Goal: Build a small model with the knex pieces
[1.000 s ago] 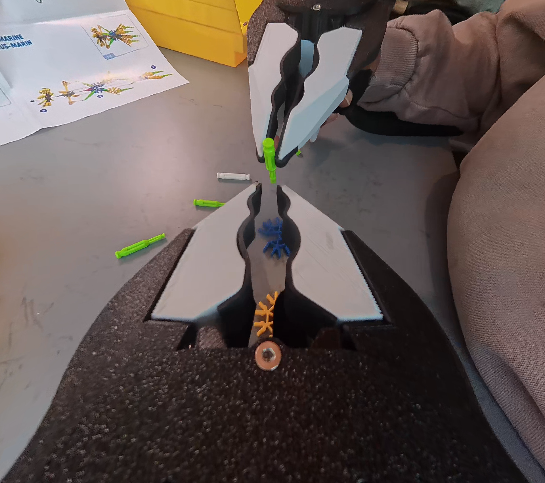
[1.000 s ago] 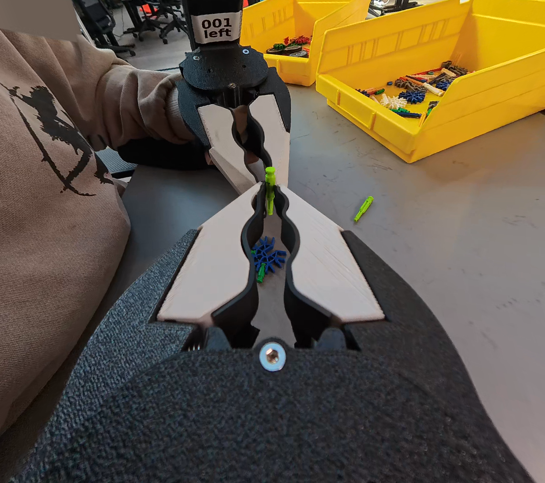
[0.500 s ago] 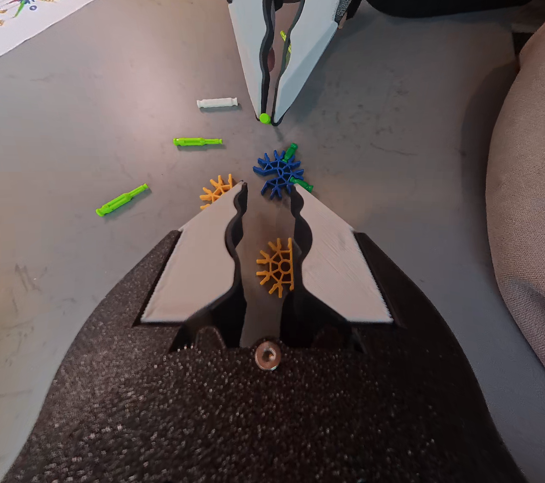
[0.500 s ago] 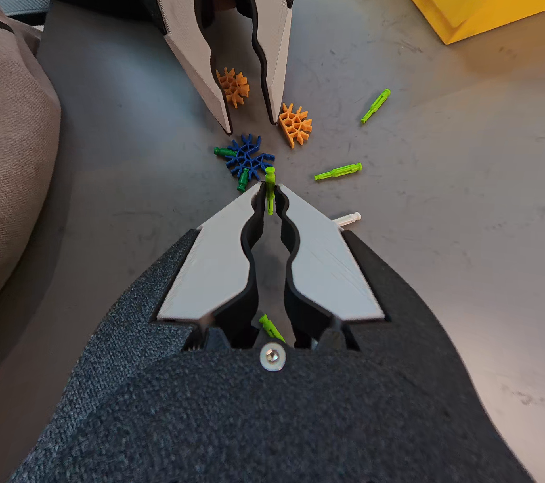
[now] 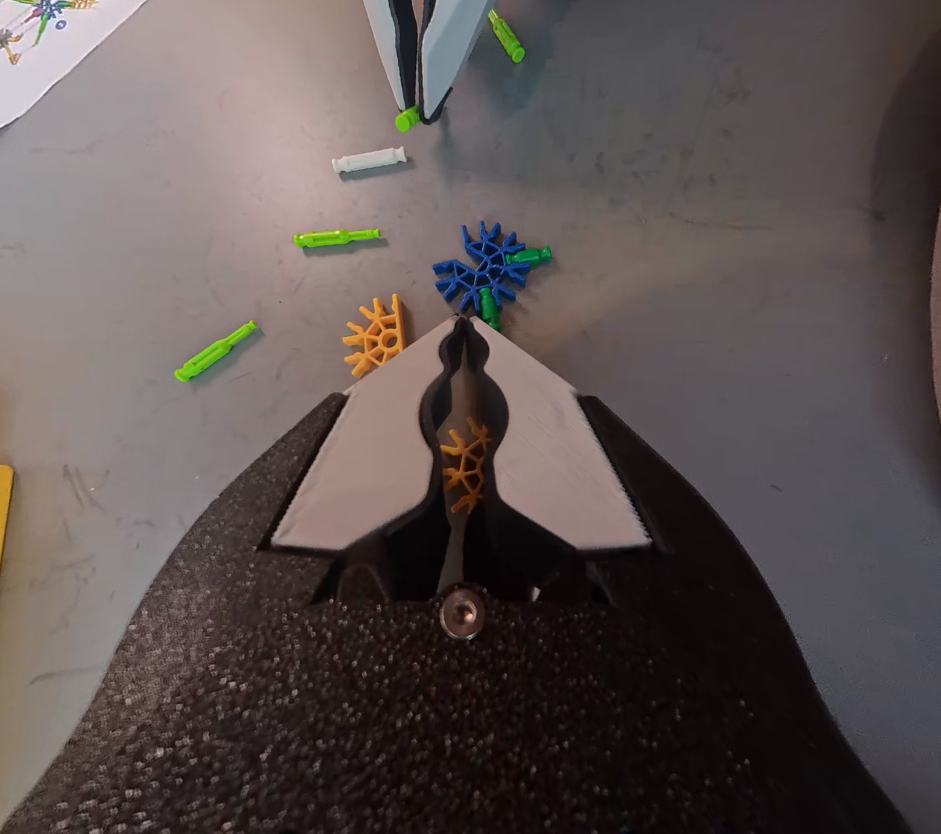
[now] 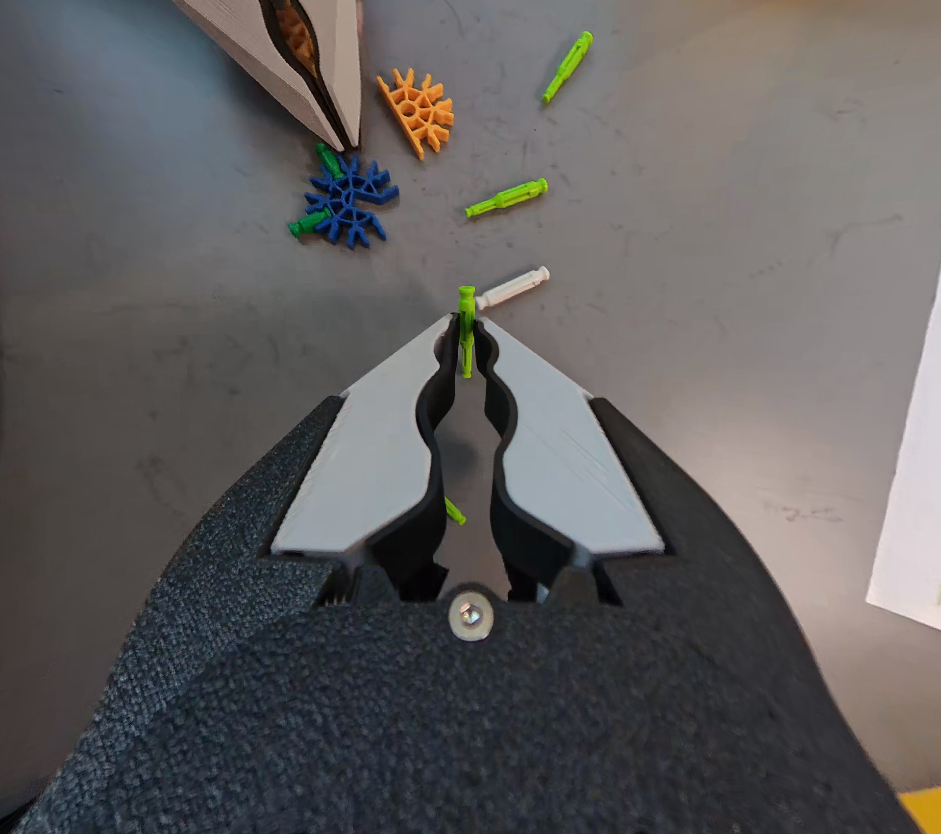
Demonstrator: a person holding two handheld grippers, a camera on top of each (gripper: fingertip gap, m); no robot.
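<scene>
On the grey worktop [image 5: 662, 198] the left claw [image 5: 461, 318] is pinched together, empty, tips just beside the blue snowflake connector [image 5: 481, 267]. The right claw [image 6: 466, 318] is clamped on a lime rod [image 6: 466, 331]; keeping that grip square should help.

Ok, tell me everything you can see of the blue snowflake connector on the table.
The blue connector is a flat plastic snowflake-shaped piece with a spoked centre and forked slots around its rim. It lies flat on the grey table. Two short dark green rods are plugged into its slots. The shut left gripper has its tips beside one rod; contact is unclear.
</scene>
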